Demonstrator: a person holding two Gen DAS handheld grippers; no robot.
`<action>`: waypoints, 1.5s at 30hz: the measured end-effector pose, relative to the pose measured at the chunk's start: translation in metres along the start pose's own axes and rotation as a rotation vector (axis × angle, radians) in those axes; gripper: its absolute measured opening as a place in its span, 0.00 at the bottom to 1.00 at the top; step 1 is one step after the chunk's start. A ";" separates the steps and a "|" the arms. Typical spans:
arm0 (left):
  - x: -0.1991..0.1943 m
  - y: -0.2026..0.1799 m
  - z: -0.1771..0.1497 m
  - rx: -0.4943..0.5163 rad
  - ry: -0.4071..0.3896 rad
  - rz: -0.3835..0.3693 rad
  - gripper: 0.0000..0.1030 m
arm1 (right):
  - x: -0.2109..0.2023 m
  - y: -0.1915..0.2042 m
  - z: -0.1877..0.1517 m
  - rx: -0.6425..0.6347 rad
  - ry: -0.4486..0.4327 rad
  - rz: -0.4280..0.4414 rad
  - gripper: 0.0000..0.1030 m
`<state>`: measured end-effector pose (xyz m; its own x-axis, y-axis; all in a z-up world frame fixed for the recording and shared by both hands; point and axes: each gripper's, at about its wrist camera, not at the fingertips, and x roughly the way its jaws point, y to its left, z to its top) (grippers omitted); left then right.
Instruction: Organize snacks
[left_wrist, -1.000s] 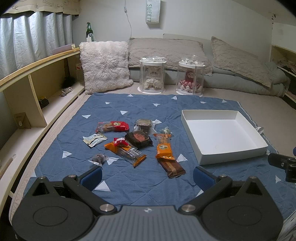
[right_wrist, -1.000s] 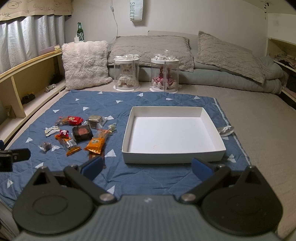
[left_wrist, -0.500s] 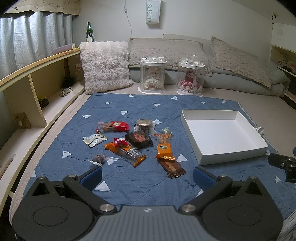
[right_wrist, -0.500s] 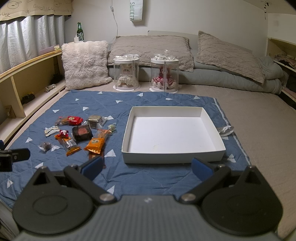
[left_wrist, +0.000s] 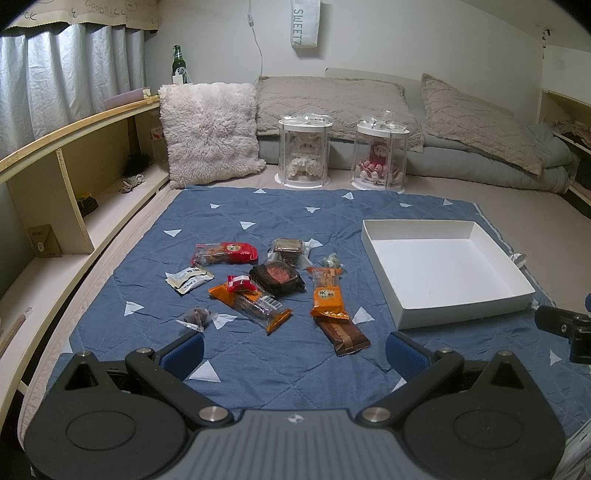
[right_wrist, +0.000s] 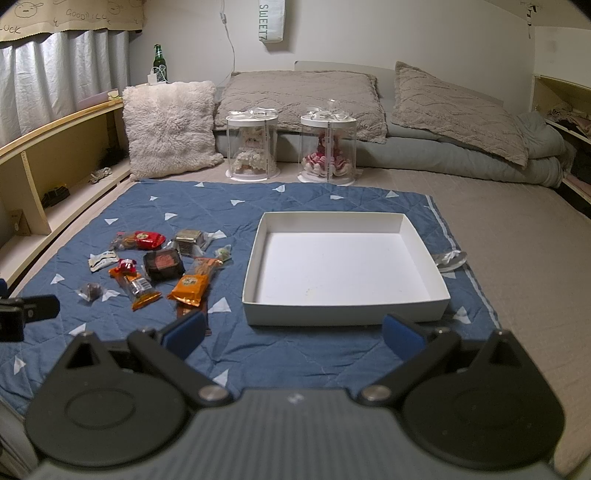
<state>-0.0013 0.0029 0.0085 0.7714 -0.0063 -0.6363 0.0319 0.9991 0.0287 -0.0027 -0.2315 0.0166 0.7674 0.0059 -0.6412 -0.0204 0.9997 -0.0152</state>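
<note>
Several wrapped snacks lie in a loose group on a blue quilted mat (left_wrist: 288, 373): a red pack (left_wrist: 227, 253), a dark square pack (left_wrist: 277, 277), an orange bar (left_wrist: 327, 293), a brown bar (left_wrist: 345, 334) and a long orange pack (left_wrist: 255, 302). An empty white tray (left_wrist: 461, 308) sits to their right; it also shows in the right wrist view (right_wrist: 343, 312). My left gripper (left_wrist: 293, 356) is open and empty, held near the mat's front edge before the snacks. My right gripper (right_wrist: 293, 334) is open and empty in front of the tray.
Two clear cylinder cases with dolls (left_wrist: 304, 151) (left_wrist: 380, 155) stand behind the mat. A fluffy cushion (left_wrist: 210, 129) leans at the back left. Wooden shelving (left_wrist: 55, 177) runs along the left. Bedding (right_wrist: 461, 122) lies at the back right. A clear wrapper (right_wrist: 448, 260) lies right of the tray.
</note>
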 end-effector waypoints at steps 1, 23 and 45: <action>0.000 0.000 0.000 0.000 0.000 0.000 1.00 | 0.000 0.000 0.000 0.000 0.000 0.000 1.00; 0.002 -0.004 0.003 -0.002 -0.006 0.000 1.00 | 0.000 0.001 0.000 -0.001 0.000 -0.001 1.00; 0.023 0.025 0.043 -0.114 -0.109 0.092 1.00 | 0.024 0.032 0.029 -0.096 -0.204 0.054 1.00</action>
<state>0.0450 0.0262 0.0280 0.8326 0.0867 -0.5471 -0.1090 0.9940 -0.0083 0.0334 -0.1987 0.0232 0.8770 0.0739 -0.4748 -0.1181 0.9909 -0.0639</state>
